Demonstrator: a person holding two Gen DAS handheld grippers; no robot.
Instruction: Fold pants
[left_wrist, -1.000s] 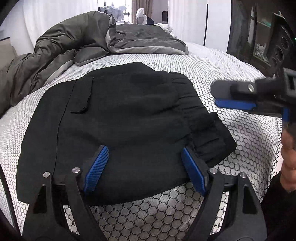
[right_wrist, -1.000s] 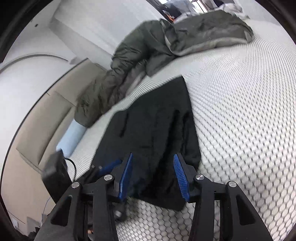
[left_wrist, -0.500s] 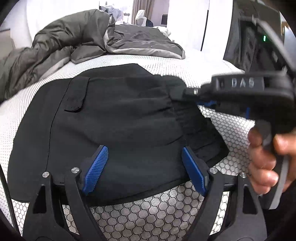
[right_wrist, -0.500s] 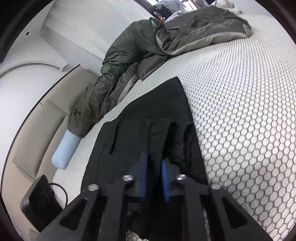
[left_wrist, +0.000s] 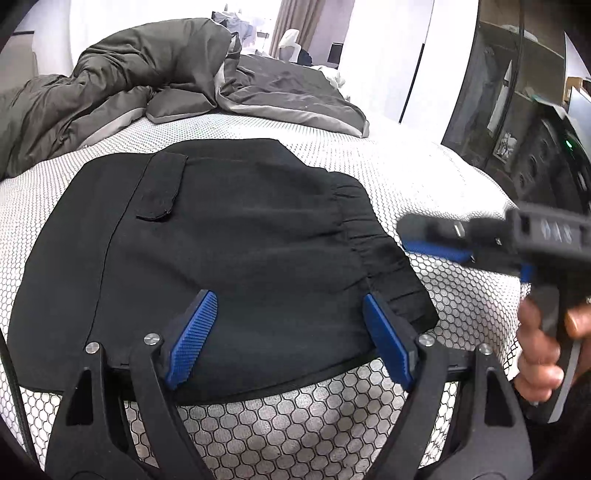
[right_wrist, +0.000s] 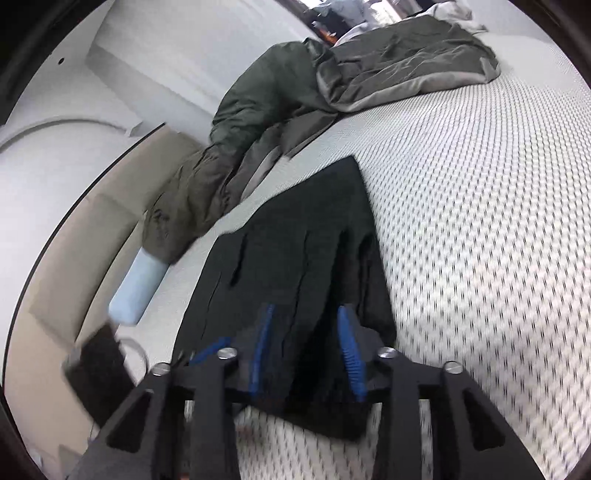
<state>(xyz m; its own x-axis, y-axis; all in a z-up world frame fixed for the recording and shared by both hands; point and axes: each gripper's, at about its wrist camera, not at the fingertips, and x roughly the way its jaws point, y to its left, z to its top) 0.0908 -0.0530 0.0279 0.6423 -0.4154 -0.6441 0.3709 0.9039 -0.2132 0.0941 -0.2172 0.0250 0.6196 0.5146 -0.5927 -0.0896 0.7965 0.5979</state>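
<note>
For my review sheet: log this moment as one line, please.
pants: folded, flat on bed | left gripper: open over near edge, not gripping | right gripper: jaws just reopened at waistband end, no grip | duvet: bunched behind

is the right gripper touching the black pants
Apart. The left wrist view shows the right gripper hanging beside the pants' waistband with bare mattress under it; its jaws have just been opening, nothing between them.
</note>
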